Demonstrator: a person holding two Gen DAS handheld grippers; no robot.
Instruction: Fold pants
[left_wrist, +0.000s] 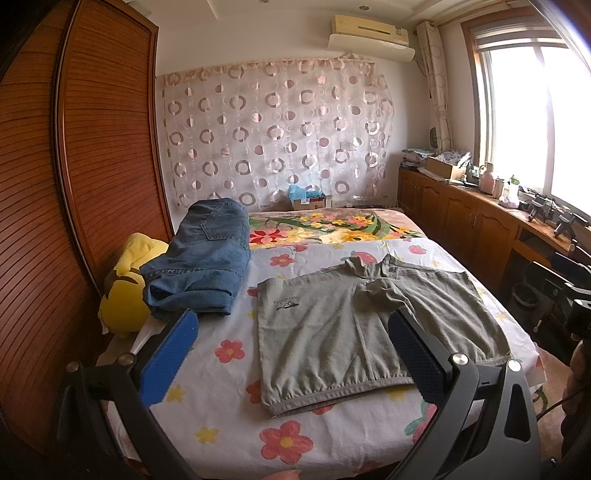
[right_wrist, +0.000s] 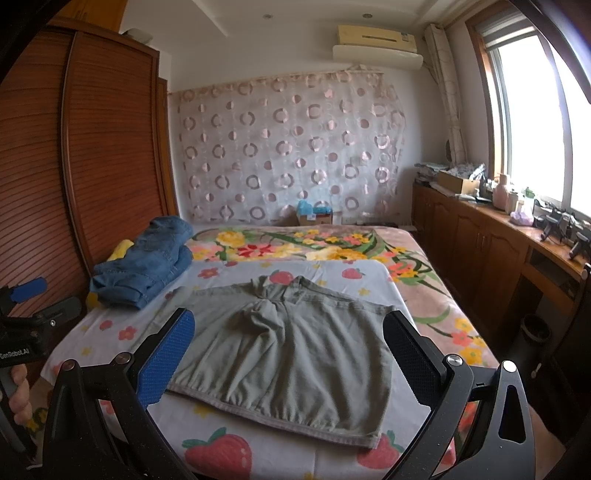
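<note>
Pants (right_wrist: 295, 354) flat; sheet (right_wrist: 280, 454) borders them.

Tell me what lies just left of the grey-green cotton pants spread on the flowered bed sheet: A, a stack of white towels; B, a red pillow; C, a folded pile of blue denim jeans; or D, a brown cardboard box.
C: the folded blue denim jeans sit left of the grey-green pants, against a yellow plush toy, on the flowered sheet.

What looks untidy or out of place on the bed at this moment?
The grey pants lie mostly flat, but fabric at the crotch is bunched into a lump. The jeans sit in a loose heap, partly over a yellow plush toy.
</note>
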